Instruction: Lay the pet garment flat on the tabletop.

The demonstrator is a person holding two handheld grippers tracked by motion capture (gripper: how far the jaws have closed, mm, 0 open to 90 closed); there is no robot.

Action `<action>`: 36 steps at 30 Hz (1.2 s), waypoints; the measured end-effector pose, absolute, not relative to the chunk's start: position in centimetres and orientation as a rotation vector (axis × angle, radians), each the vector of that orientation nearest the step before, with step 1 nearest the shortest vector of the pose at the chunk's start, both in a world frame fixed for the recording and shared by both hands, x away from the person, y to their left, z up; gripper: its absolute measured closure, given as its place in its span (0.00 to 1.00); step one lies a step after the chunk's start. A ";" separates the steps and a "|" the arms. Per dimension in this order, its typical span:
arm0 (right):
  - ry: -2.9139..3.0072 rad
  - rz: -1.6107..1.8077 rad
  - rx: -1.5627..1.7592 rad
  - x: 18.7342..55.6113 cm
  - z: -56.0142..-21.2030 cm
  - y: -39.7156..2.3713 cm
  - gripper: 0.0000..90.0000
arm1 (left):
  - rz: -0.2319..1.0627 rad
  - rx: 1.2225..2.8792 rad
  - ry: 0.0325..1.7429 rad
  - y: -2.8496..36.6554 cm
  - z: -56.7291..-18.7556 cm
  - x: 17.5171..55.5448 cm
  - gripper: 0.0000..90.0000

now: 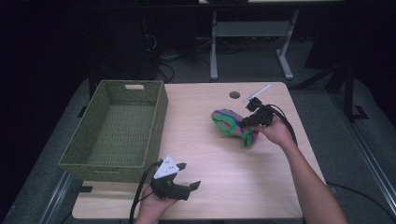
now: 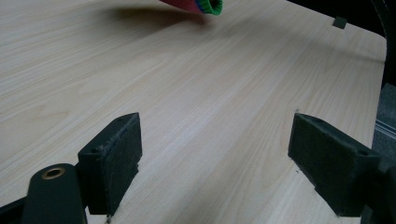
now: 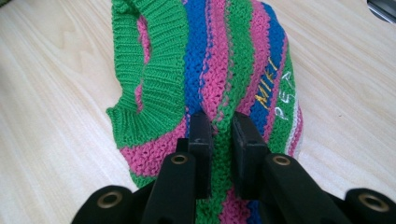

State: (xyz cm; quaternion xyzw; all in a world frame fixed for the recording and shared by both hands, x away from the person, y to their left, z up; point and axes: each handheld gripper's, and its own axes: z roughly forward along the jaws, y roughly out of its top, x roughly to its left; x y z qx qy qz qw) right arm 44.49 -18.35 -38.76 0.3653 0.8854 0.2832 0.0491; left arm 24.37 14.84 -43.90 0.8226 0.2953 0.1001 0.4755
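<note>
So I've got my right gripper (image 1: pixel 248 120) pinched onto the striped knit piece (image 1: pixel 229 122), over on the right half of the table (image 1: pixel 210 186). In the right gripper view the two jaws are squeezed nearly together with a fold of the green-and-pink knitting (image 3: pixel 219 70) bunched between the pads, so that's a proper grip, not just a touch. Most of the knit stretches away from the jaws toward the left in the high view, and part of it looks to be resting on the wood.

My left gripper (image 1: pixel 183 178) is down at the near edge, jaws spread wide with nothing in them, just bare tabletop between the pads (image 2: pixel 116 154). It's well apart from the knit; I can only see a corner of the fabric (image 2: pixel 205 5) at the far top of the left gripper view.

The bit that matters, I reckon: the green woven basket (image 1: pixel 116 133) sits on the left side, so the knit has to travel left across the table, past the left gripper. The right hand is the one that's on it, and the basket's long side runs away from me, leaving plenty of opening to drop into.
</note>
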 end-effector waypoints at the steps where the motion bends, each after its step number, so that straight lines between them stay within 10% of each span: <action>1: 2.700 0.867 1.110 44.4 -38.6 -18.4 0.89 | 0.245 2.011 0.721 14.8 -43.9 24.4 0.19; 36: 2.695 0.980 0.959 40.1 -35.1 -19.0 0.89 | 0.244 2.020 0.716 14.8 -44.0 24.4 0.19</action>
